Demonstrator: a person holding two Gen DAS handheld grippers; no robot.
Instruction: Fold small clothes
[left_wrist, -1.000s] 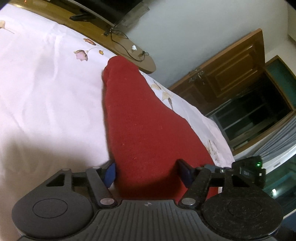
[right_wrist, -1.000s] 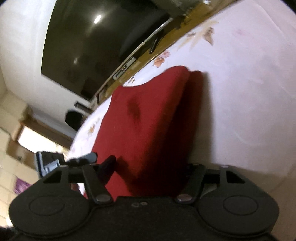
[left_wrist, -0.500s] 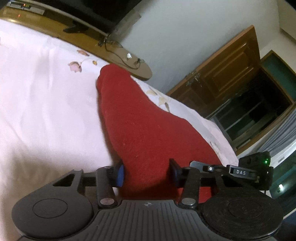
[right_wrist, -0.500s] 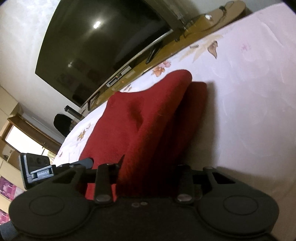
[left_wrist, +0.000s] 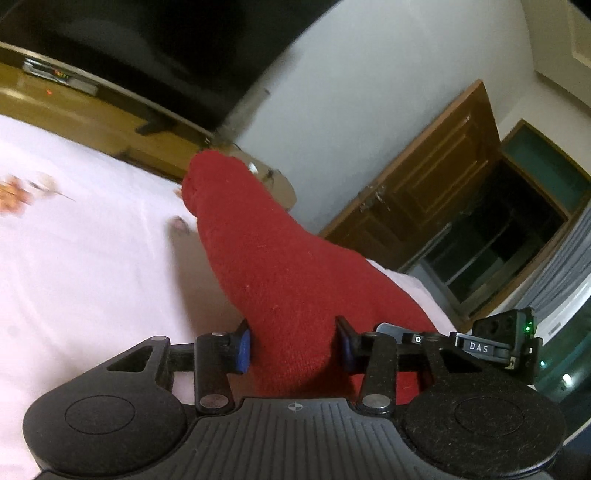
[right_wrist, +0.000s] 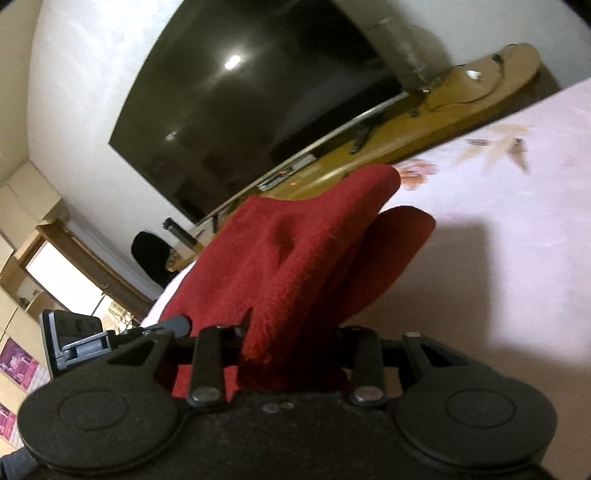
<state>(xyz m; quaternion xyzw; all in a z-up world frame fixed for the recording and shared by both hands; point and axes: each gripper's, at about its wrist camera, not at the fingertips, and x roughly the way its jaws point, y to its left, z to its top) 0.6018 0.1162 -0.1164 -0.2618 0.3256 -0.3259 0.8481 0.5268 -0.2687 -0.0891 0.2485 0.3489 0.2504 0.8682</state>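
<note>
Two grippers share one red cloth (left_wrist: 280, 280) above the bed sheet (left_wrist: 92, 266). Left gripper (left_wrist: 291, 345) clamps one near corner, right gripper (right_wrist: 291, 339) the other, probably raising that edge to fold it over; far end droops.

Both wrist cameras sit close behind their grippers, tilted down across the bed (left_wrist: 92, 258); both share the red garment (left_wrist: 280, 280) centre-frame and television (right_wrist: 258, 92) above.

a white floral bedsheet (left_wrist: 92, 266) carries the red garment (left_wrist: 280, 280), partly lifted.
</note>
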